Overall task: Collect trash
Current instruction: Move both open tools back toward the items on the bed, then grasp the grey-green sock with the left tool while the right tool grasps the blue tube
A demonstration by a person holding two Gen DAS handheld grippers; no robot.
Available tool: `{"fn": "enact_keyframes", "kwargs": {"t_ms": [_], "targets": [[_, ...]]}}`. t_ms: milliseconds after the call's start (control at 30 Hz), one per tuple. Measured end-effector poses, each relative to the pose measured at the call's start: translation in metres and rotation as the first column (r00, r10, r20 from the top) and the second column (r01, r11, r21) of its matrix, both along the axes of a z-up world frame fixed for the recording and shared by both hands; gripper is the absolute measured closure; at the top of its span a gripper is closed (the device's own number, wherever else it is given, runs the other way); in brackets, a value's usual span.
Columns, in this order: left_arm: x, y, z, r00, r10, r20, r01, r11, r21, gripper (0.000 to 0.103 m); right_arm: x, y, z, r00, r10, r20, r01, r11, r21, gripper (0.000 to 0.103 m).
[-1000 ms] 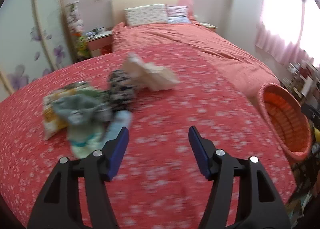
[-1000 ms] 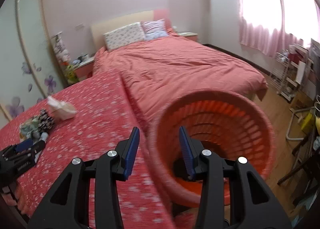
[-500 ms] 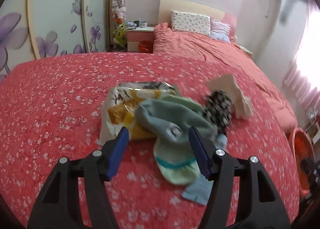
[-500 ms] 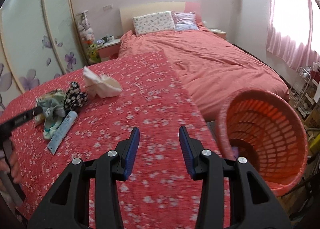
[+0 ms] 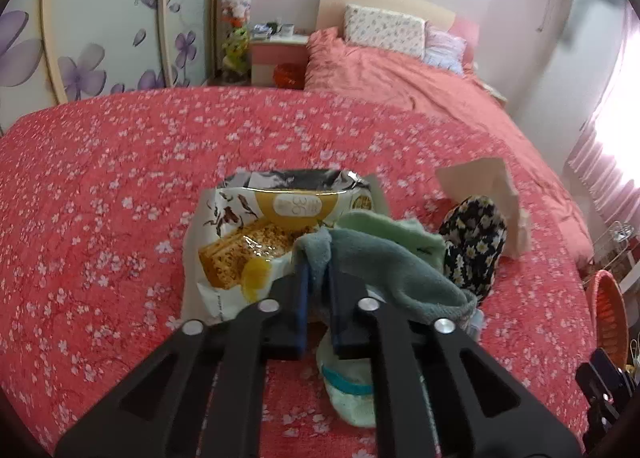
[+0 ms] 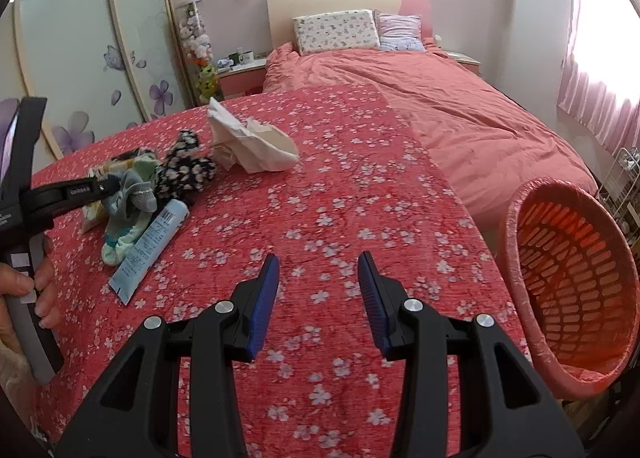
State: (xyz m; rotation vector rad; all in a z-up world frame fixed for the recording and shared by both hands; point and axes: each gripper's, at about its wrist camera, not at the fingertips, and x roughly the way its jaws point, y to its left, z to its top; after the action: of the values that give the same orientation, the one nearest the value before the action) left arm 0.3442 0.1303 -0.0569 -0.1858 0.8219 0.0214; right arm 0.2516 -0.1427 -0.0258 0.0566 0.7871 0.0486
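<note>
A pile of litter lies on the red flowered bedspread (image 5: 120,177). It holds a yellow snack bag (image 5: 248,234), a grey-blue sock (image 5: 384,270), a pale green sock (image 5: 348,394), a black floral cloth (image 5: 474,242) and a crumpled beige paper bag (image 5: 492,185). My left gripper (image 5: 318,270) has its jaws closing tight on the grey-blue sock's edge, and the pads press it. The right wrist view shows the same grip (image 6: 108,189) and a light blue tube (image 6: 154,242) beside the pile. My right gripper (image 6: 318,260) hovers open over bare bedspread, holding nothing.
An orange slatted basket (image 6: 516,225) stands off the bed's right edge, its mouth tilted toward me. A second bed with pillows (image 6: 336,31) lies beyond. A nightstand (image 5: 276,53) and flowered wardrobe doors (image 5: 100,37) stand at the back left. A hand (image 6: 24,290) holds the left tool.
My left gripper swung from bare bedspread over to the pile and shut on the grey-blue sock. My right gripper moved from over the basket to above the bedspread, still open.
</note>
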Motion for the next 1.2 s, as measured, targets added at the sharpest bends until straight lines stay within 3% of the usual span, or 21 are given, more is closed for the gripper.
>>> {"fn": "enact_keyframes", "kwargs": {"t_ms": [300,467,533,700,800,867,1033,1200], "targets": [[-0.045,0.043,0.028,0.994,0.013,0.109,-0.008,0.999,-0.046,0.098,0.001,0.027,0.004,0.999,0.044,0.002,-0.044,0.999,-0.008,0.061],[-0.072,0.082,0.033,0.989,0.061,0.134,-0.065,0.998,0.022,0.098,0.006,0.055,0.005,0.996,0.09,0.0,-0.09,0.996,0.001,0.061],[-0.078,0.096,0.029,0.99,0.069,0.119,-0.077,0.995,0.064,0.098,0.01,0.066,0.005,0.994,0.108,-0.002,-0.108,0.994,0.013,0.061],[-0.071,0.12,0.006,0.996,0.083,0.03,-0.086,0.993,0.087,0.096,0.027,0.102,-0.001,0.99,0.141,-0.013,-0.14,0.99,0.027,0.061],[-0.069,0.13,-0.003,0.994,0.108,0.005,-0.108,0.993,0.038,0.079,0.042,0.113,-0.006,0.992,0.12,-0.034,-0.118,0.992,0.039,0.061],[-0.068,0.133,-0.004,0.992,0.122,0.011,-0.122,0.992,0.018,0.062,0.049,0.118,-0.008,0.994,0.101,-0.048,-0.099,0.994,0.042,0.061],[-0.069,0.127,-0.007,0.992,0.127,0.017,-0.127,0.992,-0.004,0.048,0.063,0.125,-0.017,0.994,0.054,-0.1,-0.051,0.998,0.035,0.061],[-0.065,0.116,-0.014,0.991,0.132,0.005,-0.132,0.991,0.006,0.041,0.06,0.128,-0.019,0.994,0.062,-0.09,-0.062,0.998,0.002,0.061]]}}
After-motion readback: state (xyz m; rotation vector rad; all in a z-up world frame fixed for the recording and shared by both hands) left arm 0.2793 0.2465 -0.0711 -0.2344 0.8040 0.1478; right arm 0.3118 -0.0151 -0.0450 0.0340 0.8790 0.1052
